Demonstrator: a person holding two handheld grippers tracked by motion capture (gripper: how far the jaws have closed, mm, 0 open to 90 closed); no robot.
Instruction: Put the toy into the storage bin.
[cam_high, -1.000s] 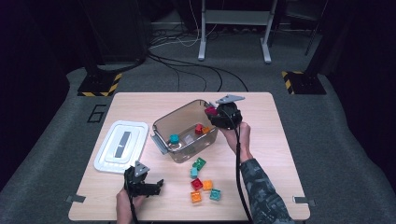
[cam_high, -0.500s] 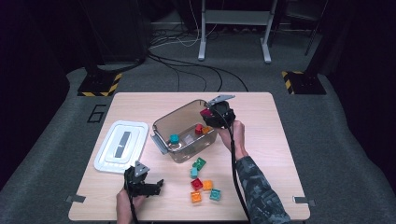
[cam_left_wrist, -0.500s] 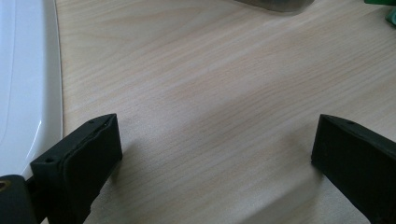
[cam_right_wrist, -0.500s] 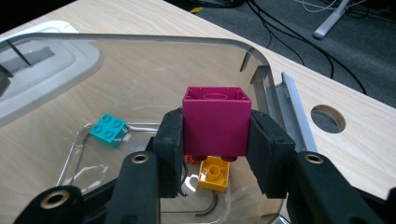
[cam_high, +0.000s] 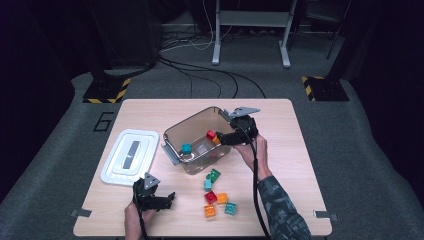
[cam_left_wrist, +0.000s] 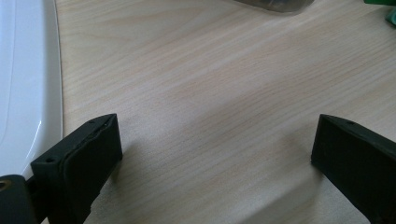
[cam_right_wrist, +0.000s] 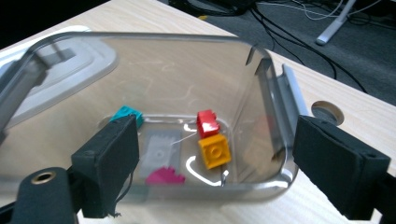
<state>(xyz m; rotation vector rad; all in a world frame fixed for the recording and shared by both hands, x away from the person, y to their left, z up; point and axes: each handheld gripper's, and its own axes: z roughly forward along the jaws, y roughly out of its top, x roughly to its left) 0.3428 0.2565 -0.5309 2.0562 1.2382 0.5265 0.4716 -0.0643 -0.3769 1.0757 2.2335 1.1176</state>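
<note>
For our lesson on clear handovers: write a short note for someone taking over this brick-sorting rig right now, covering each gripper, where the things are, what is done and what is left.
Right gripper: over the clear box, jaws just opened, nothing between them.
Left gripper: open, resting on the table near the white lid, holding nothing.
Done: in the box lie a red brick, an orange brick, a teal brick and a magenta brick.
Left: six loose bricks on the table in front of the box probably go in next; the lid is off, lying beside the box.
</note>
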